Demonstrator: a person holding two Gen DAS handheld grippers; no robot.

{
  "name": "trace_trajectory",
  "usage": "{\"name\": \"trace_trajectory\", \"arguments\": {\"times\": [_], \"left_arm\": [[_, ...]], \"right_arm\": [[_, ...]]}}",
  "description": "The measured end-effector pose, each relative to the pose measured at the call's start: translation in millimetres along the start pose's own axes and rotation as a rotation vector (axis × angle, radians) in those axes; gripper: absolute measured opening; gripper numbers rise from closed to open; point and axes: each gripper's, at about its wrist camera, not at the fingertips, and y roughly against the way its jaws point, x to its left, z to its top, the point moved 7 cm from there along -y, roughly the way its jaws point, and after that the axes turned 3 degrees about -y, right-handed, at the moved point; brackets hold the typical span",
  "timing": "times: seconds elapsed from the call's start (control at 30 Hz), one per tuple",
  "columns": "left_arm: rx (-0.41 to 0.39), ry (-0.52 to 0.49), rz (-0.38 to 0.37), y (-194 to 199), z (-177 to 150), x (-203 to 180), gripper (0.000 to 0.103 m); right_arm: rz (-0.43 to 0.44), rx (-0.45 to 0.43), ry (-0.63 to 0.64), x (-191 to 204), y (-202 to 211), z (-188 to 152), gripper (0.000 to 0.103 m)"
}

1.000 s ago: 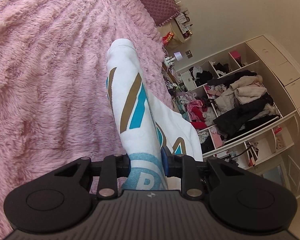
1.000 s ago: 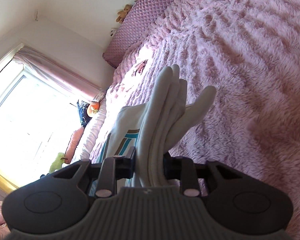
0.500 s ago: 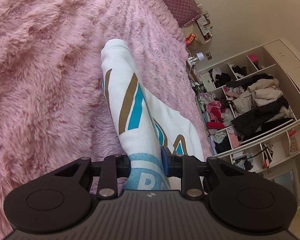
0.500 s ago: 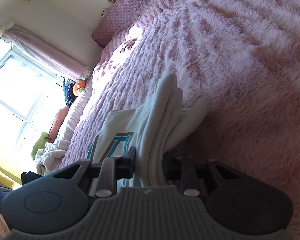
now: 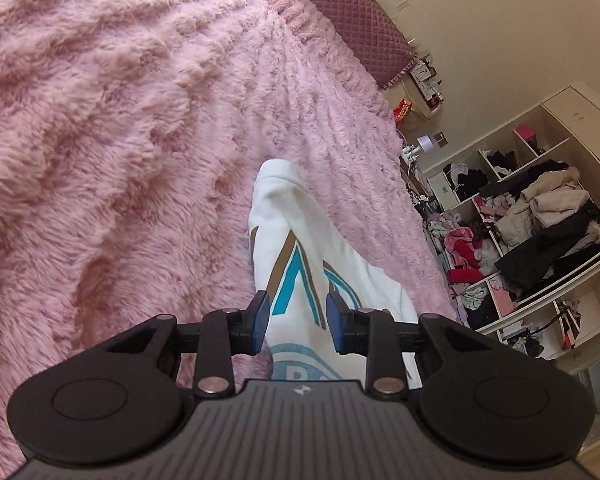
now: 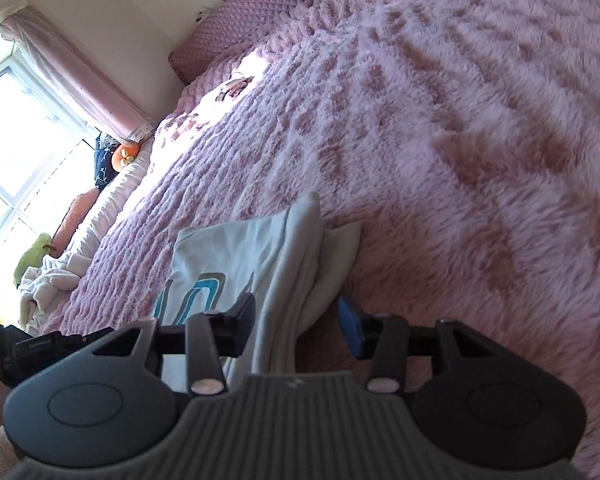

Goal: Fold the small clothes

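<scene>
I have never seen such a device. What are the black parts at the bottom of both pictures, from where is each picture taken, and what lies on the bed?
Each black part is a hand-held two-finger gripper; a person carries one in each hand. A camera on each looks forward along its fingers. One picture comes from the left gripper, the other from the right gripper. Between both lies a white folded garment with teal and brown print, resting on the fluffy pink bed blanket. Both grippers are open with gaps beside the cloth, so nothing is held. Behind are white shelves full of clothes and a bright window.
</scene>
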Motion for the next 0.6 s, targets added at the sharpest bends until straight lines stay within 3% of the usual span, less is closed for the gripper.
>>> {"name": "trace_trajectory", "arguments": {"times": [0.13,0.27,0.47,0.6], "left_arm": [[-0.026,-0.093,-0.015,1,-1,-42,0.033],[-0.033,-0.192,0.029,-27,-6,-57,0.033],[0.031,-0.187,0.112,-82,-9,-26,0.033],[0.067,-0.167,0.134,-93,-16,-5,0.023]], "right_arm": [[0.057,-0.119,0.095,35,4,23,0.044],[0.059,-0.083,0.123,44,-34,26,0.044],[-0.02,-0.043,0.031,10,-78,22,0.039],[-0.019,-0.042,-0.028,-9,-85,20,0.038]]}}
